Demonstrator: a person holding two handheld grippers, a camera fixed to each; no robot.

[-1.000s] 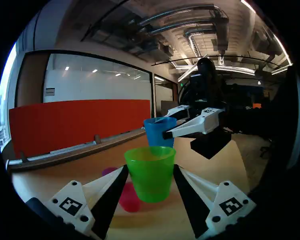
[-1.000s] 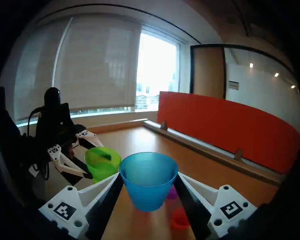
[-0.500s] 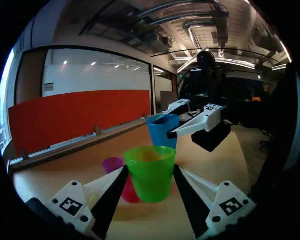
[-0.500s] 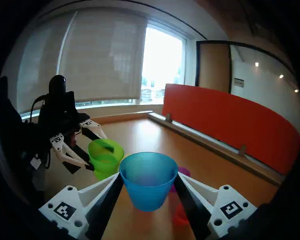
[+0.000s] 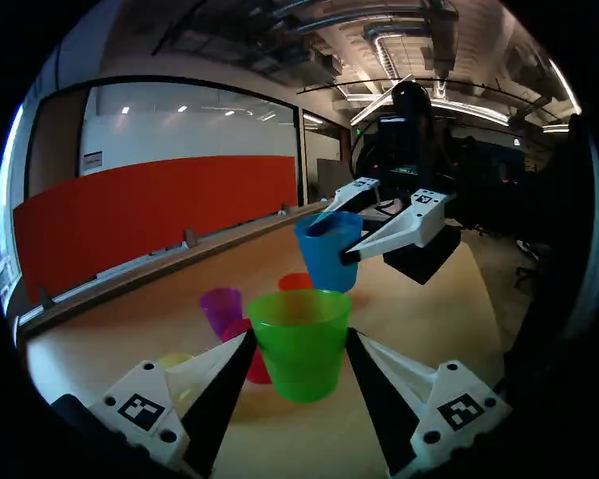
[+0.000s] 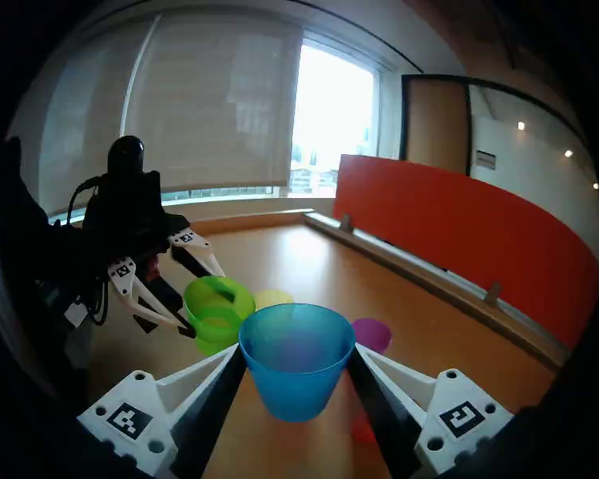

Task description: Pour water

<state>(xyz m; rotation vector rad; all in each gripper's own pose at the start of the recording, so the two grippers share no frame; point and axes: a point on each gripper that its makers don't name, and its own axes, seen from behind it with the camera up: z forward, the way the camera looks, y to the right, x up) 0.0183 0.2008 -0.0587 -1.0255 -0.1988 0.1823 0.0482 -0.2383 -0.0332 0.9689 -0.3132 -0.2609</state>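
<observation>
Although the desk [image 5: 427,319] lies close beneath, both held cups look lifted clear of it. The left gripper [image 5: 299,335] has its jaws pressed onto the green cup [image 5: 299,363], and the right gripper [image 6: 297,351] has its jaws pressed onto the blue cup [image 6: 297,375]. Both cups are upright and near each other, so pouring seems not yet begun. No water can be made out in either. A purple cup [image 5: 221,307], a red cup [image 5: 295,281] and a yellow cup [image 5: 174,361] stand on the desk, contents unclear.

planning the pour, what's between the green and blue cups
Left gripper view: an orange cup on the table below shows between the green cup and the blue cup.
</observation>
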